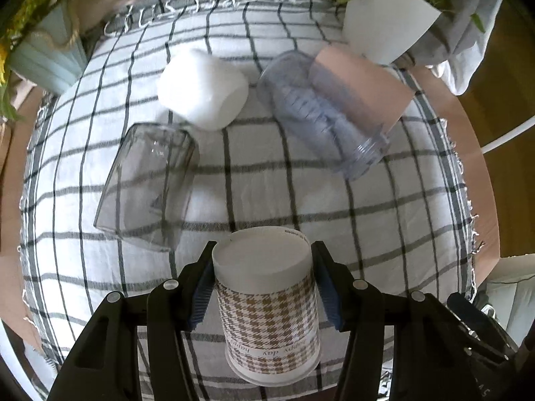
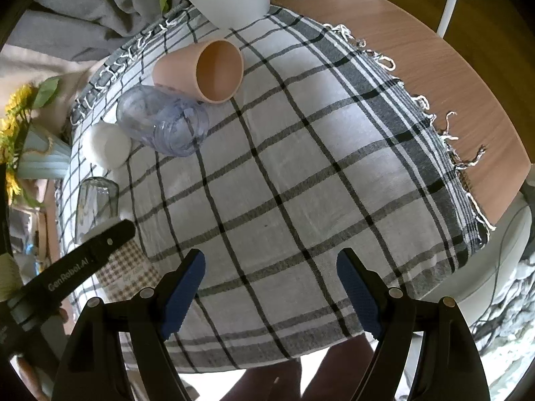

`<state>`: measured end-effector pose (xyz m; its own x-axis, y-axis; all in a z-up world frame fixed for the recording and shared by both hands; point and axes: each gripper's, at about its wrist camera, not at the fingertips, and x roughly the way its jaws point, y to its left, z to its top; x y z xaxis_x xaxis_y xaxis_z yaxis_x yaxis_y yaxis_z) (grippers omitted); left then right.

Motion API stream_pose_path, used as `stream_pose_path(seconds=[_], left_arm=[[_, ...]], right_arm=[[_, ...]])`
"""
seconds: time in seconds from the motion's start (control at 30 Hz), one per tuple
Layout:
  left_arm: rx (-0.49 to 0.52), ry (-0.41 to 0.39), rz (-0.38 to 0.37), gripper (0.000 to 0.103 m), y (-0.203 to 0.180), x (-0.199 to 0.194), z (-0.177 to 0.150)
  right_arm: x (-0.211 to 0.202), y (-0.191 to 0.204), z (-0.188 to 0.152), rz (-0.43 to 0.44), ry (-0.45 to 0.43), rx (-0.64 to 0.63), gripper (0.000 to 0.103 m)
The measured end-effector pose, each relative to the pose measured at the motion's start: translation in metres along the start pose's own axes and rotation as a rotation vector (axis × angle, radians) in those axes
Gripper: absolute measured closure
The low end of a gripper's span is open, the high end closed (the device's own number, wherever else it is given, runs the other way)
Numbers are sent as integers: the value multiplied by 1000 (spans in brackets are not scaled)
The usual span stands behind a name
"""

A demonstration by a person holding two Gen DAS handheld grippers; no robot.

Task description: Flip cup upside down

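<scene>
A paper cup point(image 1: 267, 304) with a brown houndstooth pattern stands upside down on the checked cloth point(image 1: 267, 183), its white base up. My left gripper point(image 1: 264, 284) is shut on it, one blue pad on each side. In the right wrist view the same cup point(image 2: 128, 267) shows at the lower left, partly hidden behind the left gripper's black finger point(image 2: 90, 257). My right gripper point(image 2: 271, 287) is open and empty above the near part of the cloth point(image 2: 301, 183).
On the cloth lie a clear glass point(image 1: 147, 187), a white cup point(image 1: 204, 88), a clear blue bottle point(image 1: 321, 113) and a pink cup point(image 2: 204, 70), the pink cup on its side. A white plant pot point(image 1: 388, 23) and a pale blue vase point(image 1: 43, 60) stand at the back. Wooden table point(image 2: 451, 83) at right.
</scene>
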<state>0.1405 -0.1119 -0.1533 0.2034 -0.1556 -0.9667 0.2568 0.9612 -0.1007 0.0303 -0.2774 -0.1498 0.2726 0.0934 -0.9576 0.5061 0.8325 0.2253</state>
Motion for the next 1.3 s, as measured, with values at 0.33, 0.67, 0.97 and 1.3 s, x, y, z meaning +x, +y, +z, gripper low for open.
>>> stream_pose_path(seconds=[0.33, 0.67, 0.97, 1.3], left_arm=[[27, -80, 0, 48, -11, -10, 5], [77, -113, 9, 48, -26, -10, -10], [83, -91, 1, 48, -28, -9, -26], [87, -69, -2, 48, -28, -5, -32]], right_arm=[[-7, -7, -1, -7, -14, 8, 22], [-7, -10, -3, -30, -19, -21, 22], [-4, -11, -7, -43, -9, -49, 22], [-1, -8, -9, -60, 1, -68, 22]])
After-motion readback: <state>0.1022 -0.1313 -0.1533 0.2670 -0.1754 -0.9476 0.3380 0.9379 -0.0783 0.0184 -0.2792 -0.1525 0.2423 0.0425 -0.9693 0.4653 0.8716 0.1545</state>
